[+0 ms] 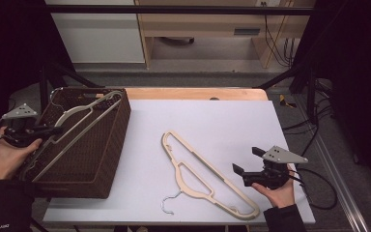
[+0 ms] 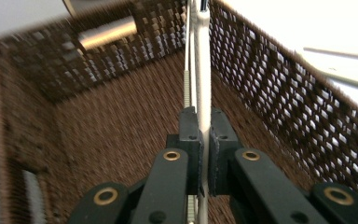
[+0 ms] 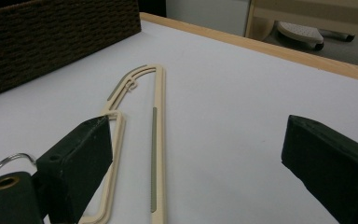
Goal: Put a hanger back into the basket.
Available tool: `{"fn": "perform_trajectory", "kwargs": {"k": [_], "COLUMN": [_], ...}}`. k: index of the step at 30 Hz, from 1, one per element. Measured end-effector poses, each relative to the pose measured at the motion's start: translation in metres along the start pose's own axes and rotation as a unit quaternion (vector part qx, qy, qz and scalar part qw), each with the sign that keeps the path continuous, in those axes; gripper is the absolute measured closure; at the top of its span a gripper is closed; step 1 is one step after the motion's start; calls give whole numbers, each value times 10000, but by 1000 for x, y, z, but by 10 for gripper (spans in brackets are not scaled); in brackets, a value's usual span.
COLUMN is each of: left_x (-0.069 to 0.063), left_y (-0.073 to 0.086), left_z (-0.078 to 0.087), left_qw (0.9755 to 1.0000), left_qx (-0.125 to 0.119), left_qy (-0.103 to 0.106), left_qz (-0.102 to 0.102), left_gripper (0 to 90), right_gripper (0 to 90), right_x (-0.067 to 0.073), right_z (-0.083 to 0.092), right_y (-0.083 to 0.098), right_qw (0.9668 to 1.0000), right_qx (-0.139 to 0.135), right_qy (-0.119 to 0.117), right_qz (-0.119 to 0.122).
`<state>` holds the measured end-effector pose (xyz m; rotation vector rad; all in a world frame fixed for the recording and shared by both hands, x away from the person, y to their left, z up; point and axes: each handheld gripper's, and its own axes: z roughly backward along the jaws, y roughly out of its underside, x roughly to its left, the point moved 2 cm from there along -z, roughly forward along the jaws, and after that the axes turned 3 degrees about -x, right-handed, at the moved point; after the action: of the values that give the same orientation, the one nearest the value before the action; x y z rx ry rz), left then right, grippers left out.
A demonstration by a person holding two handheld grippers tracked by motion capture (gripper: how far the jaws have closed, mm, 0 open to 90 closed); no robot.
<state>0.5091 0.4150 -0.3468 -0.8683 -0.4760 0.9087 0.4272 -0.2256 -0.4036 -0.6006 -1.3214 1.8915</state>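
A cream clothes hanger [image 1: 79, 123] hangs tilted inside the dark woven basket [image 1: 107, 159] at the table's left. My left gripper [image 1: 53, 130] is shut on its frame; in the left gripper view the pads [image 2: 192, 140] pinch the pale bar [image 2: 202, 70] over the basket's inside. A second cream hanger [image 1: 207, 179] with a metal hook [image 1: 166, 205] lies flat on the white table top. My right gripper [image 1: 246, 160] stands open just right of that hanger, its jaws wide apart and nothing between them; the hanger [image 3: 156, 140] lies ahead of the jaws in the right gripper view.
The white board [image 1: 222, 121] rests on a wooden table [image 1: 193, 93]. Black frame bars and cables [image 1: 314, 193] run along the right side. A cabinet and desk legs stand beyond the far edge.
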Motion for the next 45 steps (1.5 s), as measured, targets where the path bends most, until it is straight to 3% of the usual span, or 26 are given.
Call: {"fn": "perform_trajectory", "kwargs": {"k": [3,6,11,16,17,18,19,20,21,24,30,32,33,34,39,41,42,44,45], "left_x": [-1,-1,4,7,7,7,7,7,7,7,-6,-10,-21,-21,-50,-70,-70,-86,-99], "left_y": [4,11,30,31,30,30,28,28,26,25,20,18,14,14,4,-3,-3,-6,-8], "left_z": [-8,-21,-40,-39,-38,-38,-35,-35,-31,-23,-4,-1,5,5,10,9,9,6,3], "left_qw": [9998,9994,9961,9945,9936,9936,9932,9932,9920,9919,9914,9913,9909,9909,9906,9895,9895,9886,9881], "left_qx": [182,321,730,781,764,764,696,696,530,243,-332,-442,-670,-670,-1087,-1310,-1310,-1438,-1506], "left_qy": [-19,-71,-306,-445,-601,-601,-745,-745,-958,-1036,-1130,-1094,-978,-978,-637,-438,-438,-261,-118], "left_qz": [0,131,383,545,575,575,564,564,628,696,563,580,630,630,528,418,418,364,304], "left_gripper": [863,860,852,841,811,762,720,662,583,425,281,205,180,161,106,90,87,80,76], "right_gripper": [87,87,87,87,87,87,85,85,83,80,72,72,72,72,72,74,74,74,74], "right_x": [0,1,1,2,2,2,2,2,2,3,3,3,3,3,4,4,4,4,4], "right_z": [0,-2,-2,-2,-3,-3,-3,-3,-3,-2,0,1,1,1,3,4,4,5,5], "right_y": [0,1,1,2,2,2,2,2,2,1,2,1,1,1,1,1,1,1,1], "right_qw": [10000,10000,10000,10000,10000,10000,9999,9999,9999,9999,9999,9999,9999,9999,9999,9999,9999,9999,9999], "right_qx": [29,61,74,80,75,75,90,90,91,105,117,108,93,93,135,117,117,123,119], "right_qy": [-7,-10,-22,-40,-42,-42,-45,-45,-45,-50,-31,-39,-57,-57,-62,-62,-62,-62,-76], "right_qz": [11,-2,-2,13,-1,-1,6,6,6,-5,39,15,28,28,3,-1,-1,-9,-30]}}
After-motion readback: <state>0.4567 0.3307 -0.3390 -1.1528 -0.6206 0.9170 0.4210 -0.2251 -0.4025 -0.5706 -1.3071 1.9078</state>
